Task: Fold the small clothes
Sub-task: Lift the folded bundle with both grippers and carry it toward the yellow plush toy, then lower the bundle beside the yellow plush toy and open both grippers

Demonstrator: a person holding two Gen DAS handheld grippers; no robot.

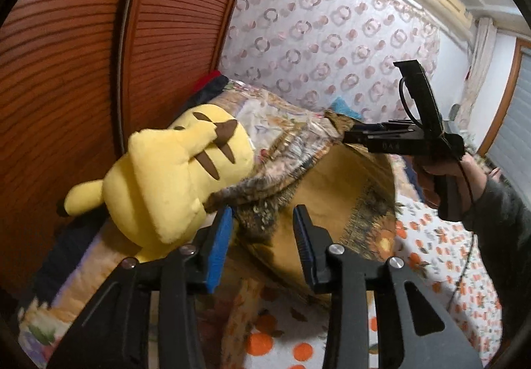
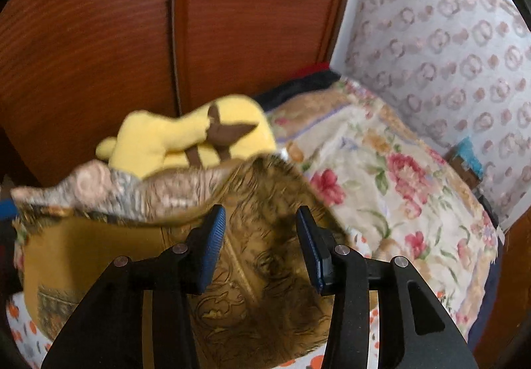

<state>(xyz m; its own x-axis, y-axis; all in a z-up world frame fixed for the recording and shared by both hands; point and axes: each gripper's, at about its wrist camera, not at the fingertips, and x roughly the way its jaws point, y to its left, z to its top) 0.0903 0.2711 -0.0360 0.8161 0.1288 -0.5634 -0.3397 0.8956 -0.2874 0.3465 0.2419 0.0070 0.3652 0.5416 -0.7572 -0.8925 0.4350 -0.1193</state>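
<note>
A small mustard-and-brown patterned garment hangs in the air over the bed, its top edge stretched between the two grippers. My left gripper is open, its blue-padded fingers just under the garment's left edge. The right gripper shows in the left wrist view, its tip at the garment's upper right corner. In the right wrist view the right gripper has its jaws apart, with the garment drooping between and below them; the view is blurred.
A yellow plush toy lies on the bed against the brown louvred wardrobe; it also shows in the right wrist view. A floral quilt covers the bed's far part, an orange-print sheet the near part. A patterned curtain hangs behind.
</note>
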